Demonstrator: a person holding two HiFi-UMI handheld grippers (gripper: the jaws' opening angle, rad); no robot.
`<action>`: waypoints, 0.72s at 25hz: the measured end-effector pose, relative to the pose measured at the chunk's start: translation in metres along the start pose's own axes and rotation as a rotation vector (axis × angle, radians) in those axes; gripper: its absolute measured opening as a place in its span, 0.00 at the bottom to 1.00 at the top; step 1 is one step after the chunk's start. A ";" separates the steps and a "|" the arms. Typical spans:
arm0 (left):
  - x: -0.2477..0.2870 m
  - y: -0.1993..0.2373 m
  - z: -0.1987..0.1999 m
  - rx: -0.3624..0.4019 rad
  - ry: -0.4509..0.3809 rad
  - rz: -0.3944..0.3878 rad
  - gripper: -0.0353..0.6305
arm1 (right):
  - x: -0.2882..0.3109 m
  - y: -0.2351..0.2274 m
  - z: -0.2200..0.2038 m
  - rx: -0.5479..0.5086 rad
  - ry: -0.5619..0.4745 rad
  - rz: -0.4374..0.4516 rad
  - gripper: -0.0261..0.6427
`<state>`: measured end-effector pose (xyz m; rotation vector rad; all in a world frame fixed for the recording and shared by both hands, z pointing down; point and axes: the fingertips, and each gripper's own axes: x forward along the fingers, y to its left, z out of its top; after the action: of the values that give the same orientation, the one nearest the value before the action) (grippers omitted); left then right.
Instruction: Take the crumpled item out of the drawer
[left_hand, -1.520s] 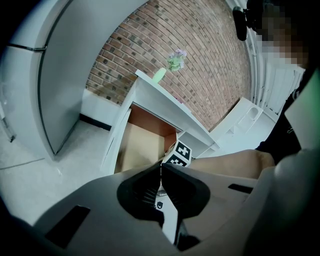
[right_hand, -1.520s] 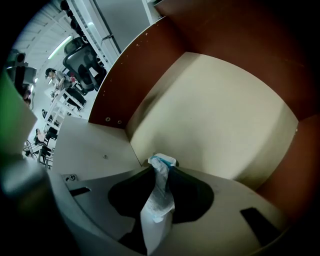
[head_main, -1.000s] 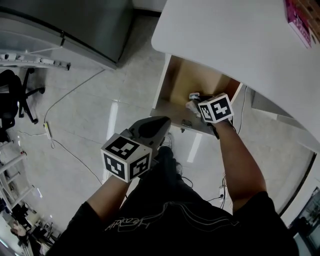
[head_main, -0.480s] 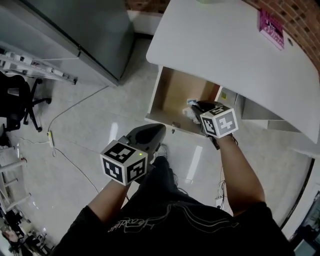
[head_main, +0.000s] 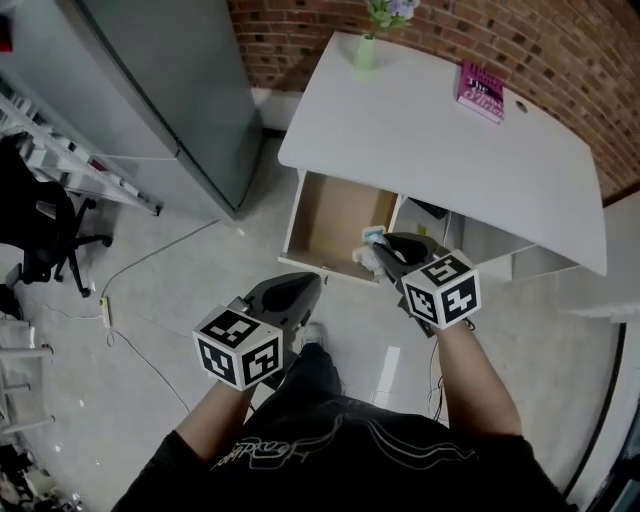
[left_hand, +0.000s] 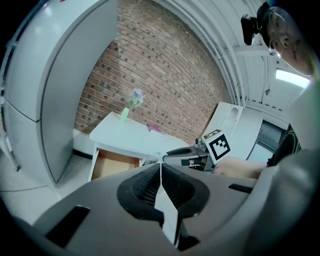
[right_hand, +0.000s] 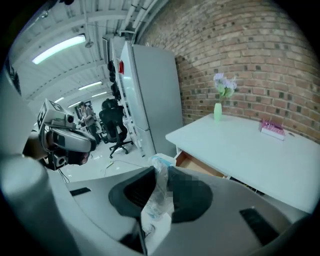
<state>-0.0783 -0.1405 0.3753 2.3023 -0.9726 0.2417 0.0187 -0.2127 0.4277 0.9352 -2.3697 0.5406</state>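
Your right tongs (head_main: 380, 250) grip the crumpled item (right_hand: 158, 200) above the drawer (head_main: 322, 212). Your left tongs (left_hand: 161, 172) are closed and empty. If you jerk your hand, the thin item may slip free.

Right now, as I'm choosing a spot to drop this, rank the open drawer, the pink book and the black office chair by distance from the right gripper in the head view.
1. open drawer: just beyond the right gripper, under the desk front edge.
2. pink book: near the desk's far right corner.
3. black office chair: across the floor, far left.
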 end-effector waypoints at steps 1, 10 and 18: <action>-0.008 -0.014 0.002 0.006 -0.011 -0.008 0.09 | -0.018 0.008 0.005 -0.013 -0.024 -0.003 0.19; -0.079 -0.141 0.025 0.091 -0.141 -0.081 0.09 | -0.175 0.092 0.027 -0.058 -0.240 0.011 0.19; -0.118 -0.223 0.026 0.164 -0.204 -0.126 0.09 | -0.275 0.142 0.022 -0.107 -0.377 0.014 0.19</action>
<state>-0.0084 0.0325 0.2039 2.5666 -0.9307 0.0350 0.0809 0.0097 0.2202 1.0468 -2.7086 0.2536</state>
